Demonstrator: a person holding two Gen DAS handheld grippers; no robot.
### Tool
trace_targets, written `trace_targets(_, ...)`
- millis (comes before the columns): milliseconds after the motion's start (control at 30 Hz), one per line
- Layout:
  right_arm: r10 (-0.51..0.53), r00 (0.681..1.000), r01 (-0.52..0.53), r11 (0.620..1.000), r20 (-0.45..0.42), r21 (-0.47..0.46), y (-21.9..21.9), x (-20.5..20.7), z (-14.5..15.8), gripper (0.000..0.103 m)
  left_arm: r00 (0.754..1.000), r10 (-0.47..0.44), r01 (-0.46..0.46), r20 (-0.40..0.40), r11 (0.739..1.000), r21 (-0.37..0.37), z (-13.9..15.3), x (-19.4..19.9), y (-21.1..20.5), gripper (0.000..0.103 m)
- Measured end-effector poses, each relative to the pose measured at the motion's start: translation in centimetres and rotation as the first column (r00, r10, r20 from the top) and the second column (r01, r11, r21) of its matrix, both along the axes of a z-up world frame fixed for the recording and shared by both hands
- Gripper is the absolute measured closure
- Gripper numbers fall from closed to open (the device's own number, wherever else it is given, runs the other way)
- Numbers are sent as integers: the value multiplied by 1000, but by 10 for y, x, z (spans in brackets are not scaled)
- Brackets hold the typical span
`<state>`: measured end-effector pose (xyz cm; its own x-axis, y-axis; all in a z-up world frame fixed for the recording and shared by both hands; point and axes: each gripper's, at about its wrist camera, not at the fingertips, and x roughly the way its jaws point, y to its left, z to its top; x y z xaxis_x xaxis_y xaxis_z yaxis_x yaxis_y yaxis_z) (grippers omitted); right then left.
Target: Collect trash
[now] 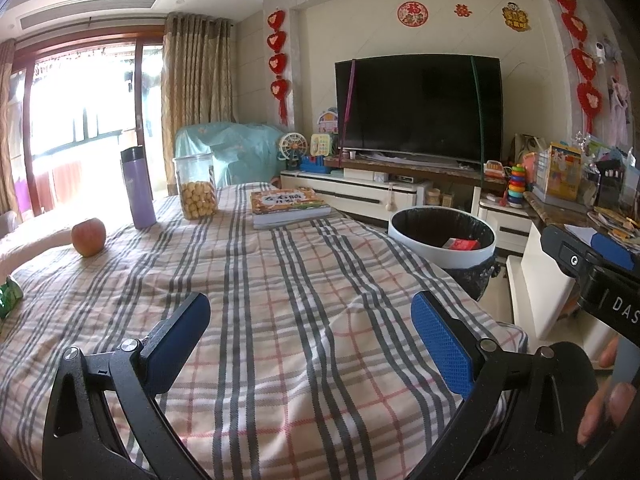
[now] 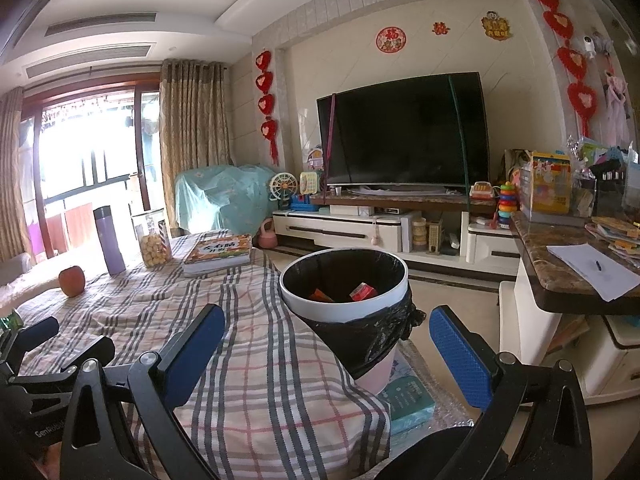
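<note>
- At the far left edge of the checked tablecloth [image 1: 304,300], a green crinkled wrapper [image 1: 9,294] lies half out of frame in the left wrist view; it looks like the one piece of trash left on the table, though too little of it shows to be sure.
- It probably handles as a light, soft foil or plastic pack: it should crumple under the pads, may slip if pinched at a glossy flat face, and is not fragile. A pinch across a raised fold or the crimped end looks the safest hold.
- Beside the table's right edge stands the trash bin [image 2: 344,300], white-rimmed with a black liner; red and orange packets [image 2: 363,291] already lie inside.
- The apple [image 1: 89,237], purple flask [image 1: 138,188], snack jar [image 1: 196,186] and book [image 1: 290,206] sit at the far end, well apart from the wrapper, and do not read as trash.
- The left gripper [image 1: 316,344] hovers above the cloth with its jaws spread wide, nothing between them and touching nothing.
- The right gripper [image 2: 328,356] is likewise wide apart and empty, held near the table's edge, pointing toward the bin.
- My judgement: the left one is nearer the wrapper and would need to swing well left.
</note>
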<state>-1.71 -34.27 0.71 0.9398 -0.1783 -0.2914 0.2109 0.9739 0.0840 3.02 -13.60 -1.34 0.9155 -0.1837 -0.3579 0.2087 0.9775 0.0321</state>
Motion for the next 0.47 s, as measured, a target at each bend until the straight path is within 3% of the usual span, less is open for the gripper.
trace_targets(467,25,999,-25,1000,-35,17,5,13,-3,0,1000,6,-6,-24,1000,-24,-1,8,12,0)
